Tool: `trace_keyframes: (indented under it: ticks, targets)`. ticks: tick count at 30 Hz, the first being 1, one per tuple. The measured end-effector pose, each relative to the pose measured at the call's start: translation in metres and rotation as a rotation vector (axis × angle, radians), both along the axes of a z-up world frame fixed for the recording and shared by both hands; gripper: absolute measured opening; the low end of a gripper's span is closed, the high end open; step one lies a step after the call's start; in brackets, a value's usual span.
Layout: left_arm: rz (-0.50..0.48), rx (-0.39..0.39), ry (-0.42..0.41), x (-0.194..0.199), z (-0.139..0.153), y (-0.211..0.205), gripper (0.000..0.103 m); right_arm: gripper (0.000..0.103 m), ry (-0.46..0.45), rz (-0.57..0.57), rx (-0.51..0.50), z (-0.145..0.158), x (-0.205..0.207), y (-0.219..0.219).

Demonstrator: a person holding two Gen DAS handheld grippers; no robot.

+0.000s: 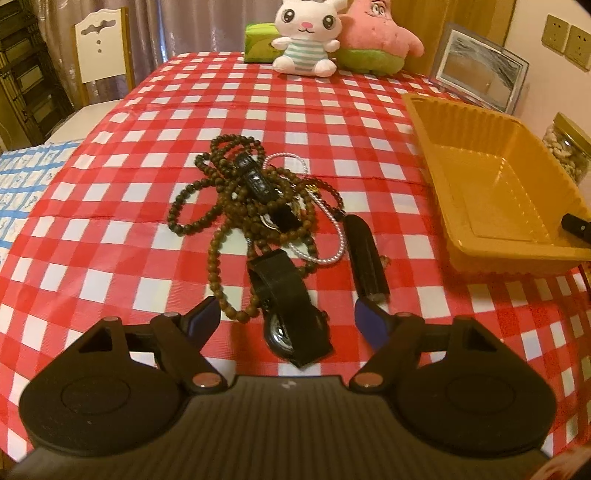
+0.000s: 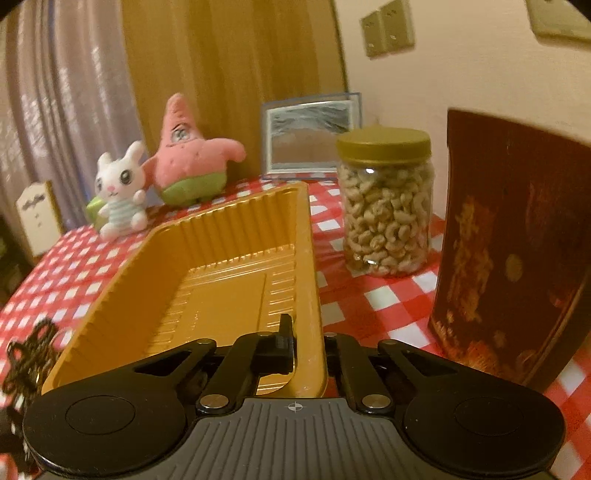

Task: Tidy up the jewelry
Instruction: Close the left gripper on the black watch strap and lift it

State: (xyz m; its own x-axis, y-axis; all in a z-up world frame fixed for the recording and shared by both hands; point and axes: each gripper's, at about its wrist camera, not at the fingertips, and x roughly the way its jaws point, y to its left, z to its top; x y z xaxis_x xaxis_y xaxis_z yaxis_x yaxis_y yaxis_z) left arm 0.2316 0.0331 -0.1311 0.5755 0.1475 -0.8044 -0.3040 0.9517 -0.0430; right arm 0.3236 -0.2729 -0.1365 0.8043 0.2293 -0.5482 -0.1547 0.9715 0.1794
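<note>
Red-and-white checked cloth [image 1: 332, 122] covers our table, smooth and flat. At right sits the ribbed yellow tray [image 1: 491, 192], our right gripper [image 2: 308, 343] clenched on its near rim. Plush toys [image 1: 310, 37], a frame [image 1: 480, 66] and a nut jar [image 2: 386, 206] line the upper edge. At centre, a tangle of brown beads [image 1: 221, 206], pearl strands and black watches [image 1: 291, 314] lies between our left gripper's [image 1: 288, 314] released jaws; bare cloth lies left.

One gold tray [image 1: 491, 192], two plush toys [image 1: 308, 35], one jar of cashews [image 2: 386, 206], one picture frame [image 1: 480, 66], two wristwatches [image 1: 291, 314].
</note>
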Motion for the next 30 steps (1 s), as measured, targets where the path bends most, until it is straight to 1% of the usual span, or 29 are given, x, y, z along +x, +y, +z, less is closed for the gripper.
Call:
trace_keyframes:
  ticks: [4, 7, 11, 15, 18, 20, 22, 26, 30]
  targets:
    - [-0.016, 0.025, -0.005, 0.002, -0.002, -0.005, 0.070, 0.003, -0.008, 0.048, -0.055, 0.007, -0.009, -0.004]
    - [-0.008, 0.031, -0.010, 0.004, -0.003, -0.005, 0.065, 0.003, -0.002, 0.053, -0.067, 0.009, -0.011, -0.008]
    - [0.014, 0.017, -0.002, 0.007, -0.004, -0.001, 0.049, 0.003, 0.004, 0.071, -0.082, 0.009, -0.011, -0.009]
    - [0.043, -0.004, -0.004, 0.008, -0.003, 0.004, 0.044, 0.004, -0.008, 0.103, -0.107, 0.012, -0.010, -0.009]
    - [0.049, -0.017, 0.004, 0.010, -0.003, 0.006, 0.033, 0.003, -0.009, 0.120, -0.113, 0.013, -0.009, -0.010]
    - [0.053, -0.036, 0.006, 0.010, -0.003, 0.008, 0.023, 0.004, -0.010, 0.126, -0.117, 0.013, -0.009, -0.010]
    - [0.062, -0.060, 0.004, 0.009, -0.002, 0.008, 0.021, 0.003, -0.011, 0.131, -0.120, 0.013, -0.010, -0.010]
    - [0.065, -0.059, -0.003, 0.008, 0.002, 0.006, 0.018, 0.004, -0.010, 0.130, -0.119, 0.014, -0.011, -0.010]
    - [0.056, -0.053, -0.019, 0.006, 0.011, 0.003, 0.018, 0.004, -0.003, 0.134, -0.114, 0.014, -0.010, -0.012]
